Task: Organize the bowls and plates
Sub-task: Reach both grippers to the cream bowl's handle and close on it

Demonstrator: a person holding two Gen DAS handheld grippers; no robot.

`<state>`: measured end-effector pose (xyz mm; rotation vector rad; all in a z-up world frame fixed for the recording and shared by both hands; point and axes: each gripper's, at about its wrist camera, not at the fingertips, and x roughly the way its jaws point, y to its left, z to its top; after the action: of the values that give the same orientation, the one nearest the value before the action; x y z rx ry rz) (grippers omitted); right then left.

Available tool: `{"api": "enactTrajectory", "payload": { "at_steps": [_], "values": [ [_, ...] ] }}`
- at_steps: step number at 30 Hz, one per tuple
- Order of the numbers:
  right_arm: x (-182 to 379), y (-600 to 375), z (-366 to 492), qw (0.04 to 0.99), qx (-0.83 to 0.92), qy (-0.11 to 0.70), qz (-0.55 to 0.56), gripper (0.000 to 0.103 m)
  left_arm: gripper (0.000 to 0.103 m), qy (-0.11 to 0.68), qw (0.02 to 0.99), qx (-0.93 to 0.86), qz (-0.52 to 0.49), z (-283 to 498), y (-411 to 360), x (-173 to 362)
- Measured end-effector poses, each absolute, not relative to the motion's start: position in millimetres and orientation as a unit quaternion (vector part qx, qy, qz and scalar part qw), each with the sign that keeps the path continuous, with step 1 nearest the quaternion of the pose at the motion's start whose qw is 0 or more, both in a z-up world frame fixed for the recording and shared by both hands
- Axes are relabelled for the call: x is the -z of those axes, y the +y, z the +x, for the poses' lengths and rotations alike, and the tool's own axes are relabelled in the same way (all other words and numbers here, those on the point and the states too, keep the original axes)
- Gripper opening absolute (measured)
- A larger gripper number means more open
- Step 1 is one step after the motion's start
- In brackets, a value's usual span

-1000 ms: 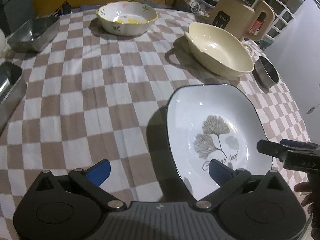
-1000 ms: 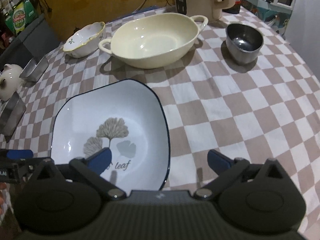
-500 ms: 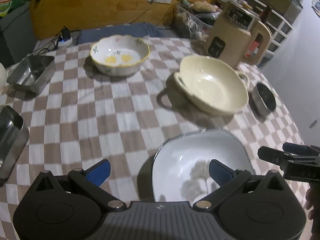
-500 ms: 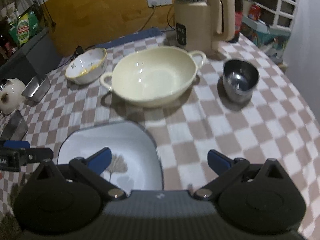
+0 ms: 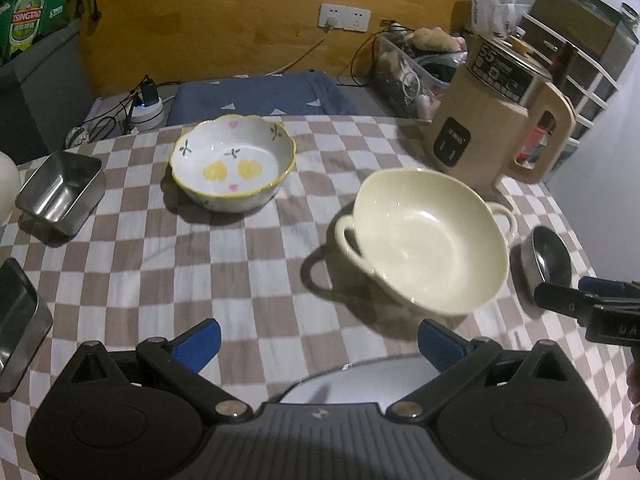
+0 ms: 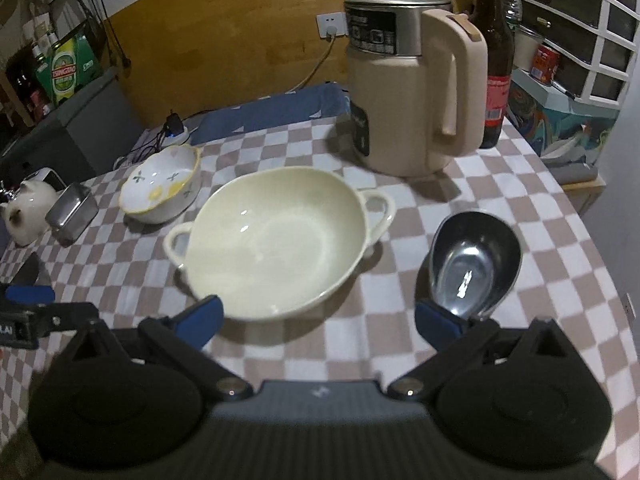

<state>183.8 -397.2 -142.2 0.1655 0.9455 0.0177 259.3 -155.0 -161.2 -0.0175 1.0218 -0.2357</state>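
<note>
While both grippers' fingers (image 5: 198, 340) gape, glossy cream two-handled bowl (image 6: 276, 248), rounded steel bowl (image 6: 476, 264), checked cloth (image 5: 160, 260).

Home dining/kitchen corner: checkered tablecloth (image 5: 200, 264), electric kettle (image 6: 412, 92), beer carton (image 5: 30, 20), wall socket (image 5: 344, 18), drawer unit (image 6: 576, 28), wood-panel wall.

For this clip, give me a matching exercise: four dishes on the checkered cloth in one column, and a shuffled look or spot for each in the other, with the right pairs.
Things:
1. flowered bowl
2. cream bowl
3. steel bowl
4. steel tray

Descriptions:
A. two loop handles, middle of the cloth
B. rectangular, at the far left
C. yellow rim, yellow patches painted inside
D. shiny, round, right of the cream bowl

Pairs: 1-C, 2-A, 3-D, 4-B
</note>
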Motion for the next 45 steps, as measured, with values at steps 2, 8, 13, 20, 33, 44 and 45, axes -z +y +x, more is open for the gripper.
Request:
{"api": "enactTrajectory", "payload": {
  "at_steps": [2,8,13,20,33,44,45],
  "values": [
    [144,-406,193,0.885,-0.008,0.459,0.079,0.103,0.103,0.486,0.867,0.108,-0.007,266,-160,160],
    [153,-421,208,0.879,-0.022,0.467,0.091,0.102,0.103,0.482,0.87,0.098,-0.003,286,-171,155],
    [157,-426,219,0.881,-0.023,0.464,0.091,0.1,0.103,0.487,0.868,0.1,-0.003,301,-176,160],
    [163,-440,239,0.881,-0.027,0.46,0.105,0.084,0.093,0.489,0.867,0.099,-0.005,323,-182,170],
    [171,-453,283,0.871,-0.042,0.477,0.111,0.06,0.062,0.524,0.843,0.099,-0.064,351,-171,191],
    [189,-472,318,0.83,-0.1,0.533,0.128,0.044,0.043,0.548,0.82,0.116,-0.113,361,-165,210],
    [190,-472,320,0.829,-0.104,0.535,0.128,0.044,0.042,0.55,0.818,0.117,-0.119,362,-165,212]
  ]
}}
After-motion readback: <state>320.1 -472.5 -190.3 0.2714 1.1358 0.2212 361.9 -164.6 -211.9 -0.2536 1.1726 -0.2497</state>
